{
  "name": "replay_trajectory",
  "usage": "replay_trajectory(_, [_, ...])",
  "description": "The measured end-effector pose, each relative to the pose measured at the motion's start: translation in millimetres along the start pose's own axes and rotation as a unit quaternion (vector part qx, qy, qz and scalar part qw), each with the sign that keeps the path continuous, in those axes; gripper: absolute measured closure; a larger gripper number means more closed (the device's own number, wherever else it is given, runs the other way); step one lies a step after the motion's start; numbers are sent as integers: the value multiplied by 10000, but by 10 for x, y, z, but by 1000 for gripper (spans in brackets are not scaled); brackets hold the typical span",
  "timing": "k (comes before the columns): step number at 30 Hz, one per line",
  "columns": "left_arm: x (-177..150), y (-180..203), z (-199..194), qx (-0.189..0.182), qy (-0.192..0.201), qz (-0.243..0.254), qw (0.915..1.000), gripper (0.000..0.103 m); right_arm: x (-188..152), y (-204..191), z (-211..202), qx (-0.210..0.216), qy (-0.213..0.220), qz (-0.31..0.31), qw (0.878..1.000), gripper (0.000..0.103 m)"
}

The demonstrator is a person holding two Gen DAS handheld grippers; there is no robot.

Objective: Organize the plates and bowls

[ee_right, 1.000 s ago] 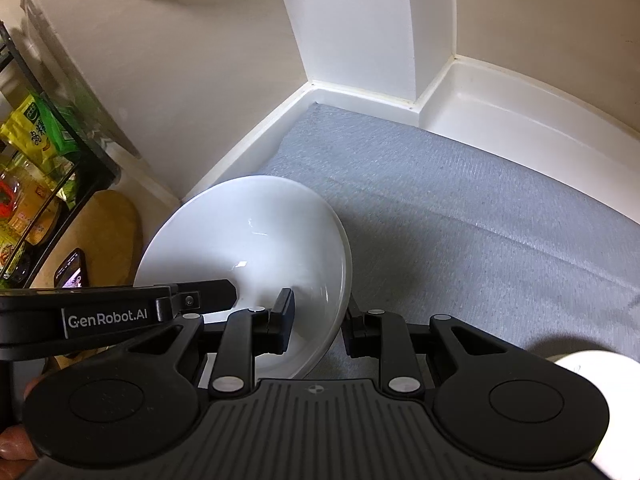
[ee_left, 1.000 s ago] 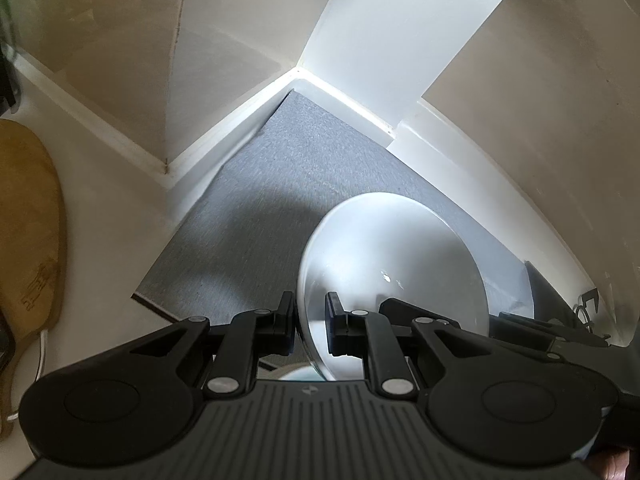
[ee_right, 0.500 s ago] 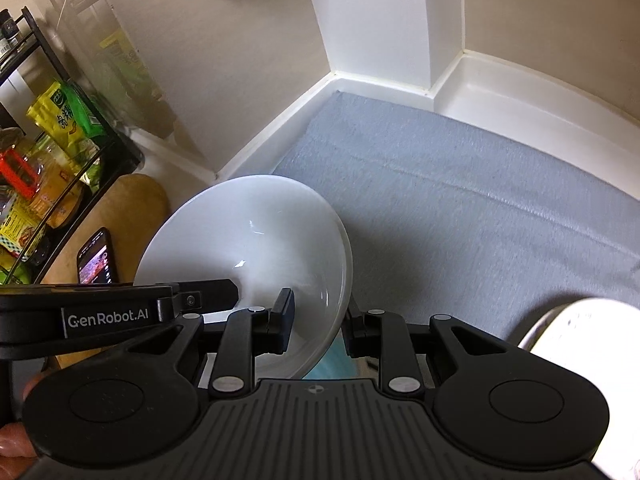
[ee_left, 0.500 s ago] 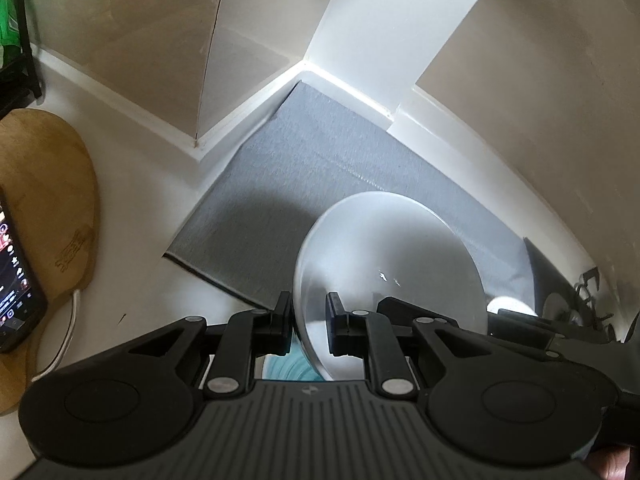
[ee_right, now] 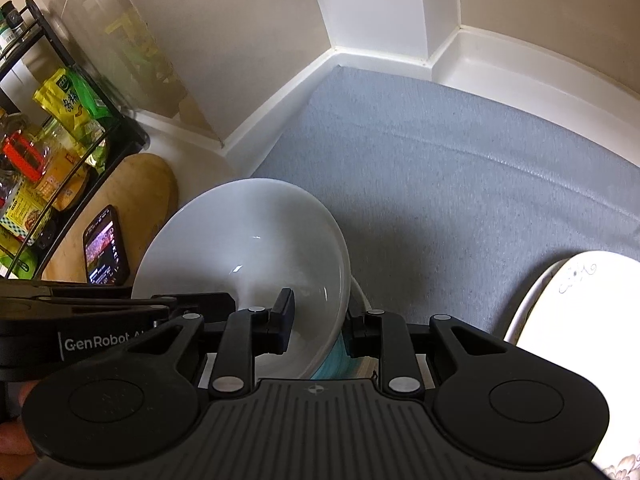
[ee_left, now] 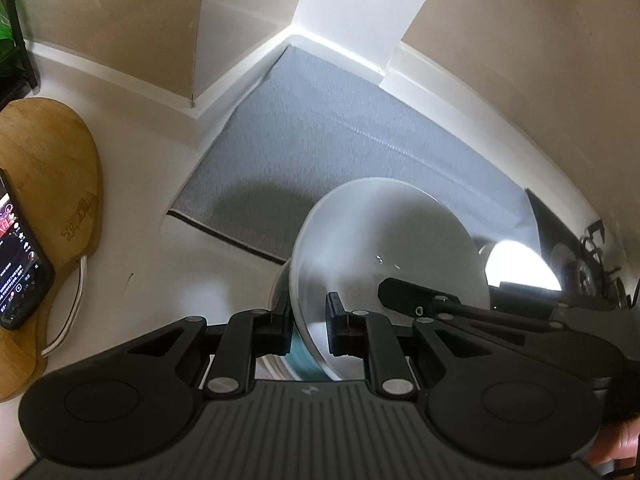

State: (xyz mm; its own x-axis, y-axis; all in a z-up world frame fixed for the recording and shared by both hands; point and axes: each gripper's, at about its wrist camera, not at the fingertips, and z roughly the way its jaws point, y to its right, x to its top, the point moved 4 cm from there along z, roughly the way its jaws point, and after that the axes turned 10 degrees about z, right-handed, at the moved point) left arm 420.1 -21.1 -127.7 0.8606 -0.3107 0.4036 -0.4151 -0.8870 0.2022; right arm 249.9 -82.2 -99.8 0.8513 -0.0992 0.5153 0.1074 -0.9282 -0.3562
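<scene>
Bowl (ee_right: 244, 248) is being gripped by both claws — left gripper (ee_left: 307, 328) and right gripper (ee_right: 320, 322), nearly closed on opposite rims. Teal dish (ee_right: 334, 362) is lying directly beneath — neither hand nearer.

on my left gripper (ee_right: 120, 312), beside the bowl (ee_right: 244, 248), i read "genrobot". the print on the phone (ee_right: 105, 246), packets (ee_right: 68, 100) and board (ee_left: 78, 220) is too small.

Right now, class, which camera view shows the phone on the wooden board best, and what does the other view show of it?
The right wrist view shows the phone best: its whole lit screen is visible, lying on the wooden board beside the white bowl. The left wrist view catches it only at the frame's left edge, cropped and steeply foreshortened.
</scene>
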Motion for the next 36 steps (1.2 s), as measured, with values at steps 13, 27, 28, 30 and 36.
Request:
replay_trajectory(13, [-6, 19, 134, -96, -178, 73, 9998, 87, -4, -9, 66, -33, -161, -28, 9999, 77])
replay_trajectory(27, [-19, -70, 96, -167, -143, -21, 9998, 86, 39, -15, 95, -22, -329, -84, 9994, 74])
replay_trajectory(28, [-17, -72, 90, -161, -141, -24, 9998, 86, 39, -23, 98, -32, -340, -136, 9993, 74])
replay_trajectory(30, [-14, -73, 85, -168, -137, -29, 9998, 86, 38, -38, 103, -61, -358, -216, 9991, 74])
replay_trajectory(36, [-13, -87, 73, -210, -122, -86, 9997, 86, 43, -69, 99, -138, -412, -412, 9982, 71])
